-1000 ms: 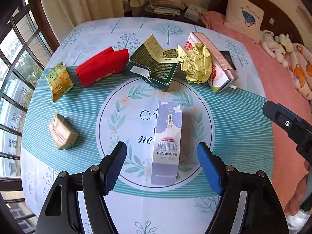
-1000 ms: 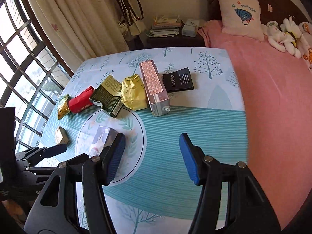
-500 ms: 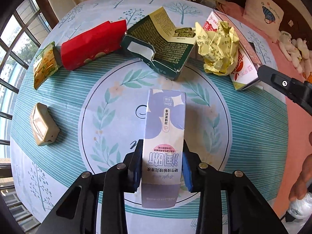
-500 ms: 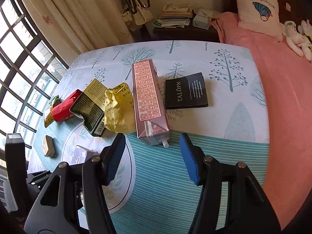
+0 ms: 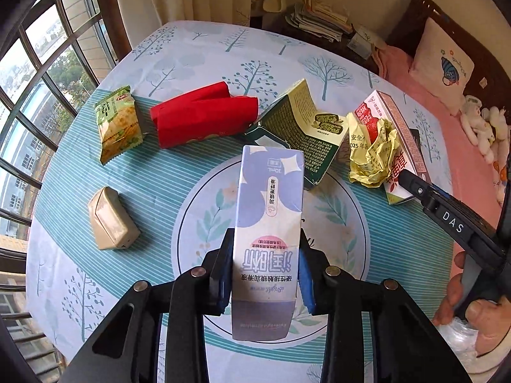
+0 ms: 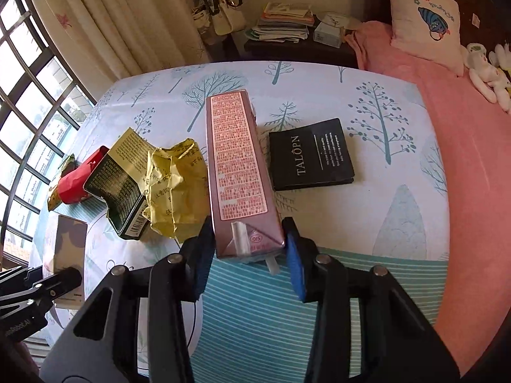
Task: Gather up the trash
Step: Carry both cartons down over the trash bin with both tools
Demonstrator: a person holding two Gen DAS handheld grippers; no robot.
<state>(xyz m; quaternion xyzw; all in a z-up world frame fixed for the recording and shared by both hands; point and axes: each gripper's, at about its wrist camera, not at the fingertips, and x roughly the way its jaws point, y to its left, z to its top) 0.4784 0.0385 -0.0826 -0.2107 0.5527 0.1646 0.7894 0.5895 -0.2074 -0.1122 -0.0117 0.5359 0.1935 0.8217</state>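
Observation:
My left gripper [image 5: 266,242] is shut on a lilac box [image 5: 268,210], which sticks out ahead over the round motif of the tablecloth [image 5: 191,48]. The right wrist view shows that box [image 6: 70,249] at its left edge. A long pink drink carton [image 6: 236,166] lies flat on the cloth. My right gripper [image 6: 248,226] is closing its jaws on the carton's near end, a pad against each side. The same carton [image 5: 399,121] shows at the right of the left wrist view, with a right gripper finger [image 5: 424,191] beside it.
A crumpled yellow wrapper [image 6: 175,188] and a torn green box [image 6: 121,185] touch the carton's left side; a black booklet [image 6: 309,156] lies right of it. Further left lie a red packet [image 5: 204,118], a green snack bag [image 5: 118,127] and a tan carton [image 5: 110,220]. A pink bed [image 6: 463,159] borders the right.
My left gripper shut on the lilac box and moved with it. My right gripper came down and forward to the pink carton, and its jaws narrowed around the carton's end.

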